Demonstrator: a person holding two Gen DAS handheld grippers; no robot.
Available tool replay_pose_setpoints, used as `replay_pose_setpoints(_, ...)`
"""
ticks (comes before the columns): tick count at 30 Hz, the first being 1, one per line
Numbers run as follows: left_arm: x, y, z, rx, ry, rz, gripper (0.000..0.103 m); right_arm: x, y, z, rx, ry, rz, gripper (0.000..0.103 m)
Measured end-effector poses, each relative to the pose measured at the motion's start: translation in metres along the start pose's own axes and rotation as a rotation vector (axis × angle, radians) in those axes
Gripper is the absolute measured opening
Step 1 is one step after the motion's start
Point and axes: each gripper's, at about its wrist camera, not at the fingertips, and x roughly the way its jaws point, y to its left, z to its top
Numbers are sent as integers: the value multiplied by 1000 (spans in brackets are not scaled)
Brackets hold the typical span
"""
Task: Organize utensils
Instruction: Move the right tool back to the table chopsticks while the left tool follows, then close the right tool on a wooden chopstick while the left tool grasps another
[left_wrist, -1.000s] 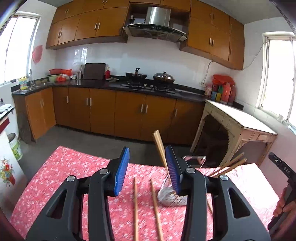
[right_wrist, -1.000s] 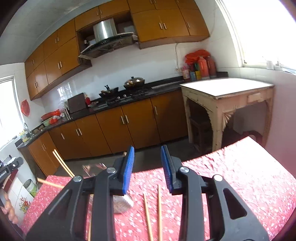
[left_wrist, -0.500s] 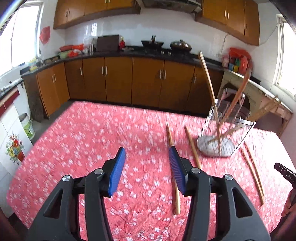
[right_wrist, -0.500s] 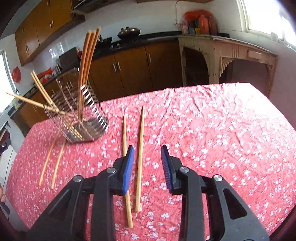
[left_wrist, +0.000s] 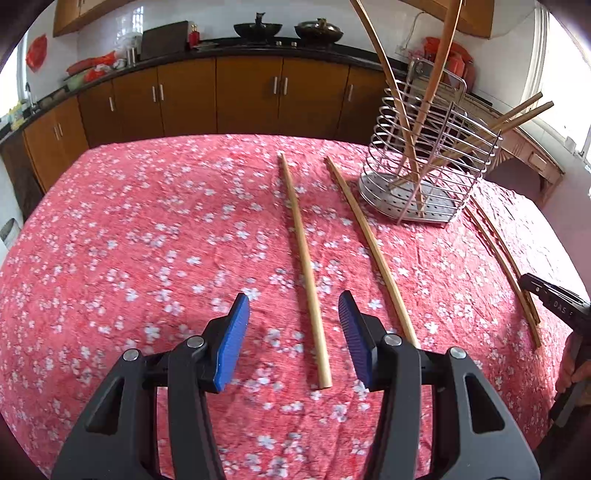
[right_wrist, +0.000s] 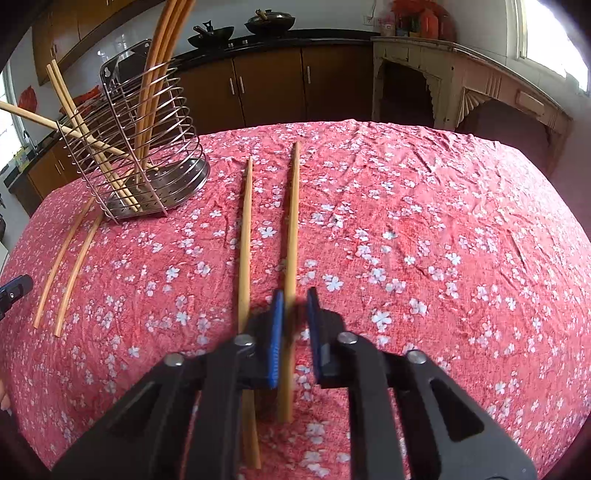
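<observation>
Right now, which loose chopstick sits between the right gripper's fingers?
The darker chopstick, right of the central pair; the right gripper straddles it. The paler chopstick lies just outside.

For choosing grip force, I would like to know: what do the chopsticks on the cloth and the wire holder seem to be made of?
The chopsticks look like bamboo or wood: pale tan, matte, unpainted. The holder looks like stainless or chromed steel: shiny silver wire rings and a perforated, reflective base. The tablecloth seems thin woven fabric, since it wrinkles.

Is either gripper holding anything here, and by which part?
Left gripper: nothing. Right gripper straddles the darker wooden chopstick near its near end; grip unconfirmed.
</observation>
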Motion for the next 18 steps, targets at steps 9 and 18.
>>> replay_pose_setpoints(9,26,-17,1,26,61,25,25,12,-49,18,190,-14,-32,8)
replay_pose_setpoints(18,51,17,32,-42,50,107,7,18,-65,28,188,-22,-80,8)
